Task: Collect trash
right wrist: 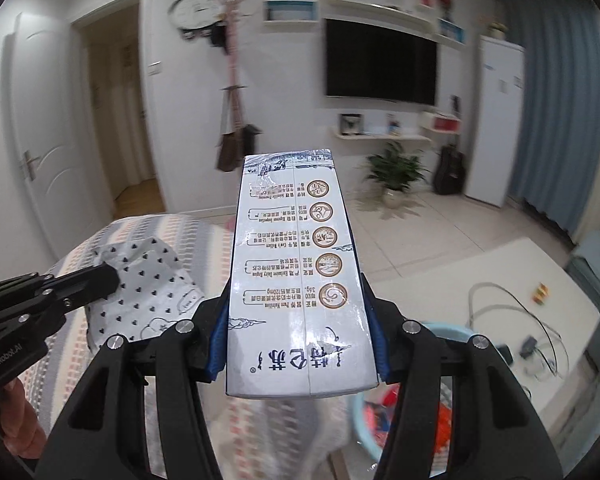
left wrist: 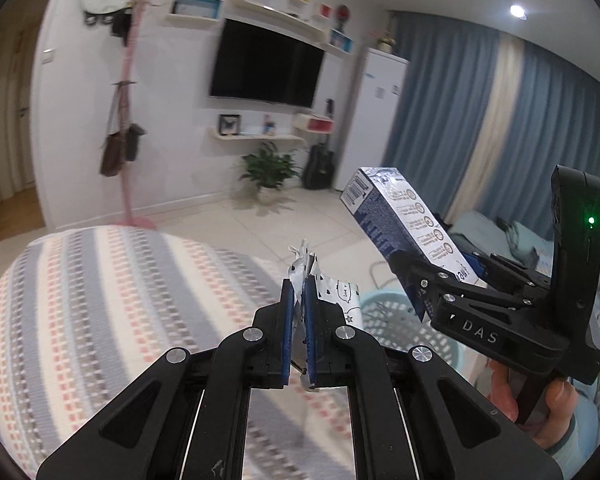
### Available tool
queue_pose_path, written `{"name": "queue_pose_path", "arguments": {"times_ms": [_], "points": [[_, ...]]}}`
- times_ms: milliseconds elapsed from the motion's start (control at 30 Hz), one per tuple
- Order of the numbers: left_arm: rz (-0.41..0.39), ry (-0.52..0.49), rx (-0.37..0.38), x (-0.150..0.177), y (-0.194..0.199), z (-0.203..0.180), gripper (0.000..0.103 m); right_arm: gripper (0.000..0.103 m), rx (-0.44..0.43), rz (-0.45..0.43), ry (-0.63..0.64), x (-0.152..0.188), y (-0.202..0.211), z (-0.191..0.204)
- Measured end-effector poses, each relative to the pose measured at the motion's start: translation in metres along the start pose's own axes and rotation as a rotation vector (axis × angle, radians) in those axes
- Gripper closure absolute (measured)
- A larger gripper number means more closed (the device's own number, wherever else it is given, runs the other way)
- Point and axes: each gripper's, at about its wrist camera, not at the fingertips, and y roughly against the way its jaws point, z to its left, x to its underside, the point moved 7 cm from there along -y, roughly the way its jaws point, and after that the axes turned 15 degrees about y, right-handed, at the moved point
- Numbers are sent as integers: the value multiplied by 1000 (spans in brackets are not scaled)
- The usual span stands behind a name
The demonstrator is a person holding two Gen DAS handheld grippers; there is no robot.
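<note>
1. Right wrist view: milk carton (right wrist: 296, 280) is clamped between right gripper (right wrist: 298, 344) fingers, above the blue basket (right wrist: 362, 424), where red and orange scraps are seen.
2. Patterned wrapper (left wrist: 300, 280) is pinched by left gripper (left wrist: 299, 312), beside the basket.

A white-and-blue milk carton (right wrist: 296, 280), a white wrapper (right wrist: 148, 280) dotted with black hearts, a grey-and-pink striped cover (left wrist: 100, 300), a pale blue basket (left wrist: 400, 320).

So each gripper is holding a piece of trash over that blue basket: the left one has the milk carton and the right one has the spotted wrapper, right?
Almost, but swapped. The left gripper pinches the spotted wrapper; the right gripper clamps the milk carton, as the right wrist view shows plainly. The blue basket is indeed below them.
</note>
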Motion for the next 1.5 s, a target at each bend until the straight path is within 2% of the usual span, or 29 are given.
{"name": "queue_pose_path", "arguments": {"times_ms": [200,367,600,867,900,933,1000,1067,1200,1333,1433,1500], "points": [[57,-65,49,18,-36,-54,99,51,76,25,-115,38,13,-70],[112,-93,76,33,-68,-81,99,51,118,66,-195,73,15,-115],[203,-117,81,62,-115,-100,99,51,198,212,-257,135,-6,-146],[307,-126,60,91,-174,-114,97,51,208,338,-349,182,-31,-165],[311,-122,58,90,-179,-115,90,50,206,342,-358,185,-32,-167],[317,-117,56,91,-184,-116,76,47,203,345,-366,188,-33,-168],[310,-114,55,91,-188,-117,65,41,212,345,-374,191,-32,-173],[315,-119,63,95,-189,-119,61,41,217,340,-375,191,-29,-174],[305,-137,53,99,-179,-121,45,41,226,330,-373,192,-17,-176],[267,-139,65,99,-149,-123,34,40,215,304,-369,185,-1,-168],[215,-136,49,92,-120,-120,25,33,198,276,-360,175,12,-156],[177,-134,38,86,-98,-117,24,29,187,246,-353,167,24,-146]]}}
